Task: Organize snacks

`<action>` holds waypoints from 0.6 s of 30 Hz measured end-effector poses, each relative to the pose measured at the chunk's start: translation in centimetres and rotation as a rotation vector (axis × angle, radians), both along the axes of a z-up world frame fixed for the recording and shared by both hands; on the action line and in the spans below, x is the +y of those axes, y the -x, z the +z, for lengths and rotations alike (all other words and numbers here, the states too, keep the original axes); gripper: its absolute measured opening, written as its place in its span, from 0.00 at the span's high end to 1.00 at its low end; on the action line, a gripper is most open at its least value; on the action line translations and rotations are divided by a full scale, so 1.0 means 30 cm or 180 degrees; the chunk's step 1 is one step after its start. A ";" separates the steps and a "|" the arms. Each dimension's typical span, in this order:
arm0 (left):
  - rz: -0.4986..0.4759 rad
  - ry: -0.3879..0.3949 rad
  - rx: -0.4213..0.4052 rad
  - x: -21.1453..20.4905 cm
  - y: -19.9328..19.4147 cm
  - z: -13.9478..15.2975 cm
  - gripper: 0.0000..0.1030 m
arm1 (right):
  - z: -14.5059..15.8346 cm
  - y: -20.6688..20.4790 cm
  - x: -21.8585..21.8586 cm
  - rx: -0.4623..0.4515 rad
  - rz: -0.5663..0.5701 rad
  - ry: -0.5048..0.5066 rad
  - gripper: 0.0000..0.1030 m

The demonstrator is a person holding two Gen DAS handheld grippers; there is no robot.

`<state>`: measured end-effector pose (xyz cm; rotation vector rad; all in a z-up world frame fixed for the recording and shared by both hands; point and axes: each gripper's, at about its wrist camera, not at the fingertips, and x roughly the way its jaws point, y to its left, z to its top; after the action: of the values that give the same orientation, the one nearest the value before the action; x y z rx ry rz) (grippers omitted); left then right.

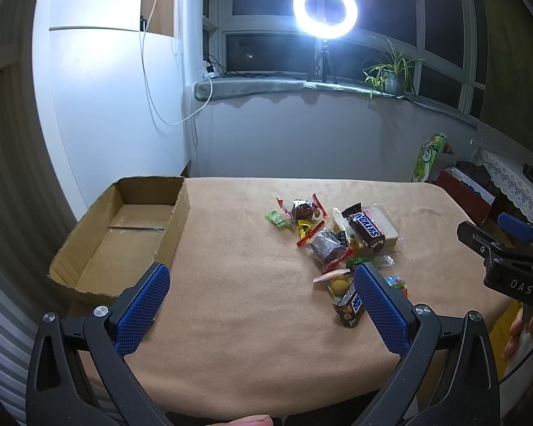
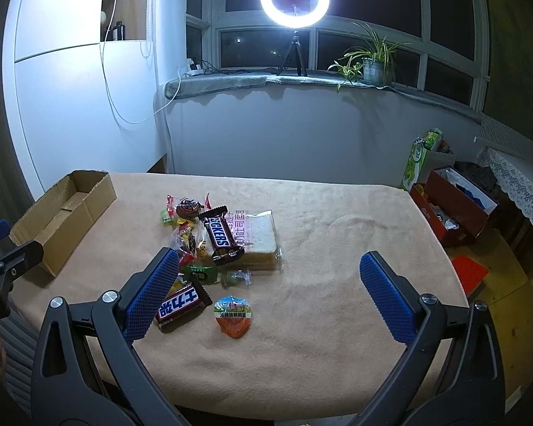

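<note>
Heaped mid-table: a pile of wrapped snacks (image 2: 209,245) on the tan cloth-covered table (image 2: 319,337), topped by a brown Snickers bar (image 2: 219,236) lying across a clear-wrapped slab of sliced bread (image 2: 261,236). Nearer the front edge, a second brown chocolate bar with white Chinese lettering (image 2: 181,305) and, just beside it, a small heart-shaped jelly cup with an orange base (image 2: 232,316). At the table's left edge, an open, shallow brown cardboard box (image 1: 124,234), nothing visible inside.

Judged as the very start: nothing boxed yet, nothing gripped. Left gripper (image 1: 263,294) held above the near edge, blue pads spread wide and empty, box to one side and pile to the other. Right gripper (image 2: 270,294) likewise spread wide, empty, with the jelly cup between its fingers in the view. Next move likely calls for lowering over one loose outlying item, such as the jelly cup or the near bar, closing on it, then carrying it left to the box.

Left wrist view: the box interior down to its floor, a green-wrapped candy (image 1: 277,219) at the pile's far side, and the right gripper's body at the frame edge. Right wrist view: the jelly cup whole and the bread in full, both partly hidden in the other; box seen only obliquely.
</note>
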<state>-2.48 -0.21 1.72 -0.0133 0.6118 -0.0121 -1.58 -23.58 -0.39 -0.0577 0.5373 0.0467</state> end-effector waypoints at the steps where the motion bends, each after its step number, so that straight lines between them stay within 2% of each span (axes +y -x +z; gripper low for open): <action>1: 0.0002 0.0001 0.0003 0.000 0.000 -0.001 0.00 | 0.001 -0.001 0.000 0.0003 0.0003 0.0003 0.00; 18: 0.0003 0.0005 0.0021 0.004 0.006 -0.016 0.00 | 0.006 0.046 0.019 0.0009 0.0017 0.0028 0.00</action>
<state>-2.65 -0.08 1.25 -0.0153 0.6182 -0.0116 -2.96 -23.02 -0.20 -0.0677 0.5403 0.0497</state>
